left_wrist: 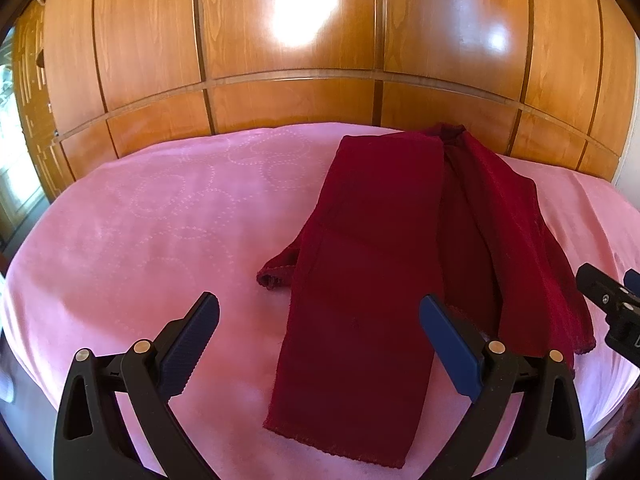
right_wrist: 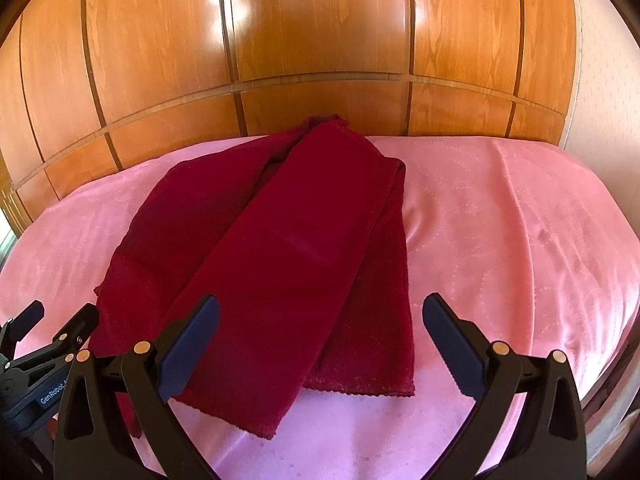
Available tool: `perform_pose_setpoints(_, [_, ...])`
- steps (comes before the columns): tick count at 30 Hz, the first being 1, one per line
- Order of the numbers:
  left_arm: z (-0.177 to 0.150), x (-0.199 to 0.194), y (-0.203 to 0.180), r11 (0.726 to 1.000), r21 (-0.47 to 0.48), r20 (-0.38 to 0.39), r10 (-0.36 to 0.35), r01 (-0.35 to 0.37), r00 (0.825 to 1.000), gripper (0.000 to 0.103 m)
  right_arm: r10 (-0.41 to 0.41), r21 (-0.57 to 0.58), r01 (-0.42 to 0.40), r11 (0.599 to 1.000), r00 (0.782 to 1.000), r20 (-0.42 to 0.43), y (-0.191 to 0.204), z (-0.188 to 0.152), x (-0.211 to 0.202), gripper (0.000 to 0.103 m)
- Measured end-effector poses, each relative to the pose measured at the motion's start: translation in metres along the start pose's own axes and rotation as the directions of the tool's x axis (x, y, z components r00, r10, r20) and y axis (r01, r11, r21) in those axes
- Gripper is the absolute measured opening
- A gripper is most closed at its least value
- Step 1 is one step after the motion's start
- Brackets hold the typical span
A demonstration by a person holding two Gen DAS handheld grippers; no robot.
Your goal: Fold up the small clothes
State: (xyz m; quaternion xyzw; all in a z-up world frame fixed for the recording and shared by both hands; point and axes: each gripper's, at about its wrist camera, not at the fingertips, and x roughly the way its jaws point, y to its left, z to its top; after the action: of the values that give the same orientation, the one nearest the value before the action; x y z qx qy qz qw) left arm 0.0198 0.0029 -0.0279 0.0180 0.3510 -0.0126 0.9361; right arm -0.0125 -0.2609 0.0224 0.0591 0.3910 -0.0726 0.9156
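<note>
A dark red knit garment (left_wrist: 384,264) lies on the pink bed cover (left_wrist: 160,220), both side panels folded in toward the middle, a sleeve end poking out at its left. It also shows in the right wrist view (right_wrist: 280,264). My left gripper (left_wrist: 320,320) is open and empty, hovering over the garment's near hem. My right gripper (right_wrist: 320,320) is open and empty above the near right part of the garment. The right gripper shows at the right edge of the left wrist view (left_wrist: 612,304); the left gripper shows at the lower left of the right wrist view (right_wrist: 44,340).
A glossy wooden wardrobe (left_wrist: 288,40) stands right behind the bed. The pink cover (right_wrist: 500,240) stretches to the right of the garment, with wrinkles. A window shows at the far left (left_wrist: 12,152).
</note>
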Motion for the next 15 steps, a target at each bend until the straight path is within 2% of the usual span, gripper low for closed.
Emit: perform_pose_setpoints(15, [-0.011,0.005,-0.003,0.999,0.05,-0.025,0.012,-0.011,1.0,0.099,0.022,0.032,-0.022,0.999,1.0,0.0,-0.017,0.002,-0.006,0.101])
